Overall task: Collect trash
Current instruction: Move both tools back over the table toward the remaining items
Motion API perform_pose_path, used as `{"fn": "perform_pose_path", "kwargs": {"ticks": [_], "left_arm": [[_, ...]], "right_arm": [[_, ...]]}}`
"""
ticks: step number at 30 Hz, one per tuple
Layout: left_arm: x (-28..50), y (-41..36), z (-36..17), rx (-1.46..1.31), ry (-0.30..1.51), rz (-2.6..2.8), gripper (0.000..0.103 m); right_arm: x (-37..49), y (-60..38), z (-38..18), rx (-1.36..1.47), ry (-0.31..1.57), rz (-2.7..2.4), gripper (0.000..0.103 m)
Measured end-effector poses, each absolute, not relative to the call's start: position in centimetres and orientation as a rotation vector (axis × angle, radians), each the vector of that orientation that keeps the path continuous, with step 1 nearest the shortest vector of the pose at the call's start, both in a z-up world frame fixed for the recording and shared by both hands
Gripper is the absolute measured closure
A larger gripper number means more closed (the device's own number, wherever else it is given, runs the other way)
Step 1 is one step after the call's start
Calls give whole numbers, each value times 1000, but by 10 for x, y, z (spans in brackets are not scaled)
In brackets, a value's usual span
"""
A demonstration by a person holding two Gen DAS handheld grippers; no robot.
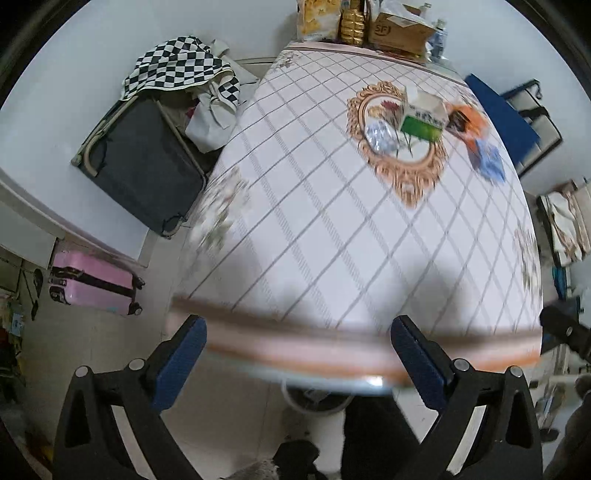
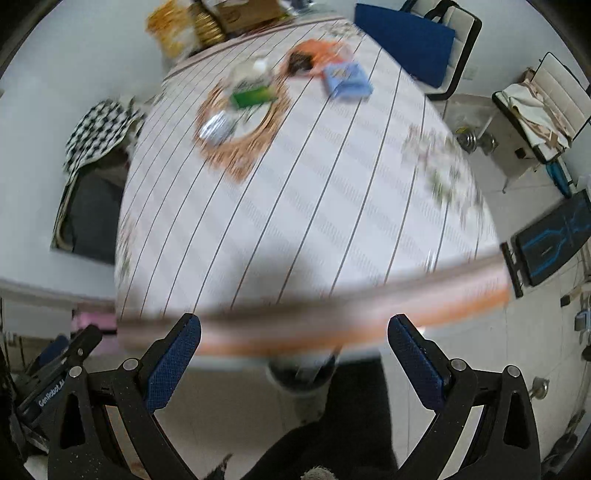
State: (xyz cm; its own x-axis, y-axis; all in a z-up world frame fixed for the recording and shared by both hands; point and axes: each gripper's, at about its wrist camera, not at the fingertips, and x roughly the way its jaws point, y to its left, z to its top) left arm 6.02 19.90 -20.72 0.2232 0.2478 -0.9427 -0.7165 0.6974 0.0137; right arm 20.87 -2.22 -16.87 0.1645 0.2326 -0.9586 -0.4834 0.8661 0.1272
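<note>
Trash lies at the far middle of the patterned table (image 1: 314, 221): a green and white carton (image 1: 423, 116), a crumpled silver wrapper (image 1: 380, 136), an orange wrapper (image 1: 469, 118) and a blue packet (image 1: 491, 162). The right wrist view shows them blurred: the carton (image 2: 253, 94), the silver wrapper (image 2: 216, 127), the orange wrapper (image 2: 314, 57), the blue packet (image 2: 347, 81). My left gripper (image 1: 297, 356) is open and empty over the table's near edge. My right gripper (image 2: 293, 354) is open and empty there too. Both are far from the trash.
Snack bags, a bottle and a cardboard box (image 1: 399, 31) stand at the table's far end. A dark suitcase with checkered cloth (image 1: 147, 162) and a pink suitcase (image 1: 94, 282) lie on the floor to the left. Chairs (image 2: 424, 44) stand to the right. A white bin (image 2: 301, 378) sits under the near edge.
</note>
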Motion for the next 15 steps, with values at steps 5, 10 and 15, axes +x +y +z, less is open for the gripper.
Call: {"fn": "perform_pose_path", "kwargs": {"ticks": [5, 10, 15], "left_arm": [[155, 234, -213, -571, 1197, 726, 1], [258, 259, -216, -556, 1231, 701, 1], [346, 276, -220, -535, 1265, 601, 1]], "right_arm": [[351, 12, -188, -221, 1318, 438, 1], [477, 55, -228, -225, 1371, 379, 1], [555, 89, -271, -265, 1433, 362, 1]]}}
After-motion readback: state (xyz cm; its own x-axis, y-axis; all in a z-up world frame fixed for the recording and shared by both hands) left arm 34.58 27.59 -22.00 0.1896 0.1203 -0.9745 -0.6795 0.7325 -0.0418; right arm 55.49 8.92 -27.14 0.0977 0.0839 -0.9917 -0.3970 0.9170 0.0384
